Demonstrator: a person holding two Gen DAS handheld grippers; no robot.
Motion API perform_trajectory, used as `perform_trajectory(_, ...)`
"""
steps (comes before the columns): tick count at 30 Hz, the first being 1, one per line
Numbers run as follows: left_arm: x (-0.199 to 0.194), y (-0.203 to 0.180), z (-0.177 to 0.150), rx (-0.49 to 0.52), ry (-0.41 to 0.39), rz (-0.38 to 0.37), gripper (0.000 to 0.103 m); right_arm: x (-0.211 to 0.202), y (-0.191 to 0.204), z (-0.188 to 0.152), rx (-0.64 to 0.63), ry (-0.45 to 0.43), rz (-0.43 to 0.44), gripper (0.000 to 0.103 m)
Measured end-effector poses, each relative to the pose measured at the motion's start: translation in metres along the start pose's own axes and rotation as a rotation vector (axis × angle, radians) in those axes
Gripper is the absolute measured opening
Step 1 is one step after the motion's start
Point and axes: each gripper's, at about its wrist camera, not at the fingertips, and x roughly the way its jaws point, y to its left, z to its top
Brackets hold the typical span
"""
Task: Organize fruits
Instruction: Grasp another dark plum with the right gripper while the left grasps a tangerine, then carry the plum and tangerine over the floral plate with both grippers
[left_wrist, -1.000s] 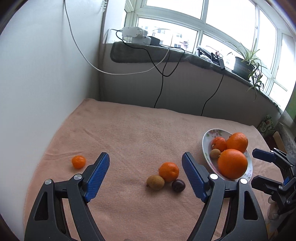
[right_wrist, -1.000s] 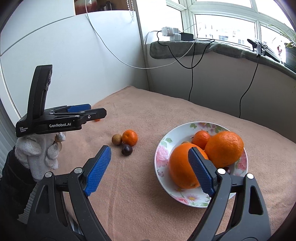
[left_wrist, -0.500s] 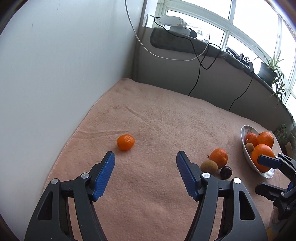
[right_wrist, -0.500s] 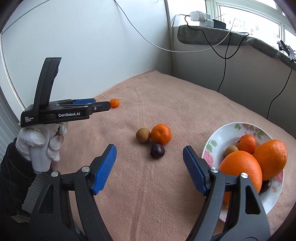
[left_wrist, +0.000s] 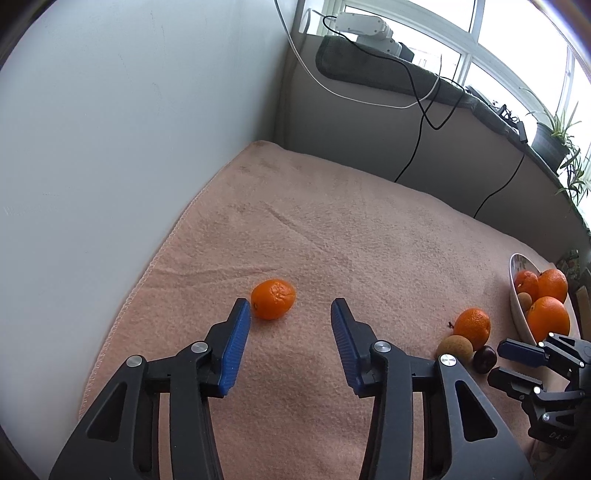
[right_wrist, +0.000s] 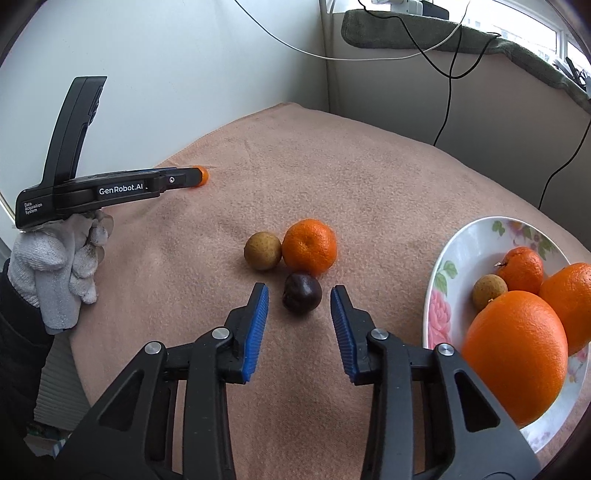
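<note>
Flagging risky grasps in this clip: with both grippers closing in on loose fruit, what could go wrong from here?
1. The dark round fruit touches the mandarin beside the brown fruit; the right gripper, jaws just narrowed and not yet on it, may knock those neighbours rolling.
2. The lone mandarin sits off-centre by the left gripper's left finger, so it may get pushed away rather than gripped.
</note>
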Motion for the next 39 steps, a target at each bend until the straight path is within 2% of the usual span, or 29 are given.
perform_trajectory(9, 0.020, 0.005, 0.003, -0.015, 0.043, 0.011, 0.043, 0.010, 0.004, 0.002, -0.035, 0.020, -0.034, 0.035)
perform_trajectory(12, 0.022, 0.006, 0.004, -0.022, 0.046, 0.012, 0.039, 0.015, 0.006, 0.001, -0.046, 0.038, -0.032, 0.030)
perform_trajectory(18, 0.026, 0.008, 0.006, -0.028, 0.047, 0.017, 0.027, 0.018, 0.006, 0.001, -0.041, 0.041, -0.031, 0.025)
perform_trajectory(29, 0.025, 0.010, 0.007, -0.030, 0.037, 0.007, 0.025, 0.009, 0.004, 0.000, -0.025, 0.023, -0.020, 0.024)
perform_trajectory(39, -0.003, 0.003, 0.003, -0.019, -0.003, -0.010, 0.025, -0.011, 0.008, 0.001, -0.020, -0.009, 0.000, 0.024)
